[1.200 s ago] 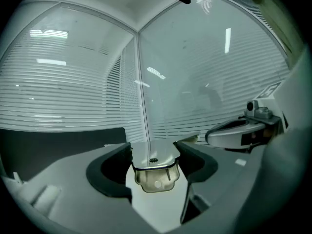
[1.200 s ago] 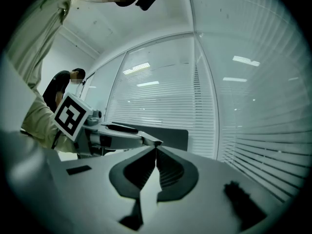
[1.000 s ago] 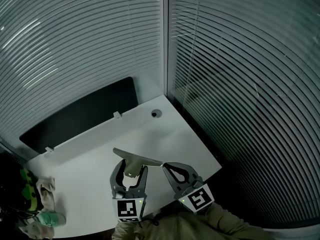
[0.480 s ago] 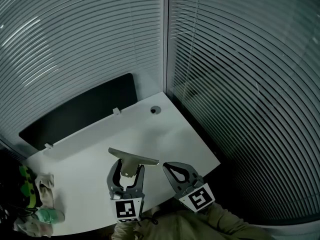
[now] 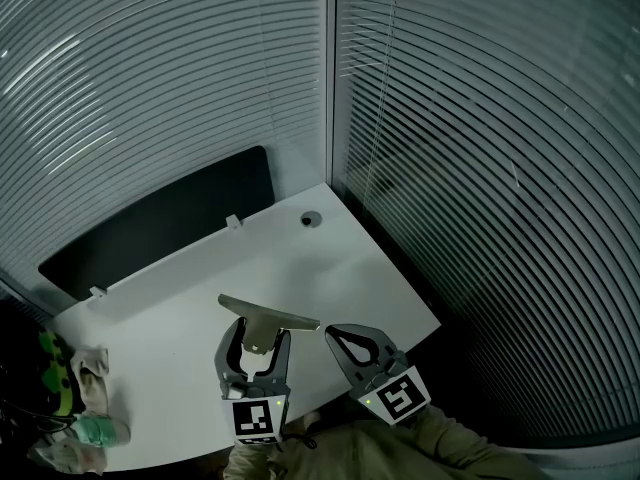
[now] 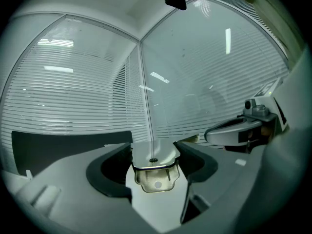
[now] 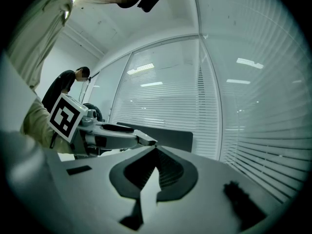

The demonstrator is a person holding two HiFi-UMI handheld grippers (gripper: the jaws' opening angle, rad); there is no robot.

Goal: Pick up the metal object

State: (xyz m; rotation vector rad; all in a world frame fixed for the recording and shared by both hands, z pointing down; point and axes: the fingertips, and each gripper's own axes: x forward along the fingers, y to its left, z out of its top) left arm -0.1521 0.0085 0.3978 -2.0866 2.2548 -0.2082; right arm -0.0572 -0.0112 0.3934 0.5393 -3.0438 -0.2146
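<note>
Left gripper [image 5: 262, 334]: jaws closed on the metal object [image 5: 268, 313], pinching the short tab that hangs from its middle. In the left gripper view, seen as a flat plate wedged between the two jaws, with a punched hole in the lower lug and a small slot above. Long thin strip lying crosswise beyond the jaw tips, roughly level, apparently raised clear of the white desk [image 5: 350, 268].

Right gripper [image 5: 334, 336]: jaws shut together, nothing between them, tips just beside the right end of the strip; whether touching it, not clear.

Handling, as a judgement: thin sheet metal, so probably light and stiff, not fragile, with smooth faces likely to slip under a weak pinch. Central tab the sensible hold, since it keeps the strip balanced on both sides; a grasp at either end likely to let the far end droop or swing. Edges possibly sharp, so best kept off the desk surface.

Also visible: slatted blinds behind glass on two sides, a dark panel [image 5: 150, 233] along the desk's far edge, a round cable hole [image 5: 311, 220]
</note>
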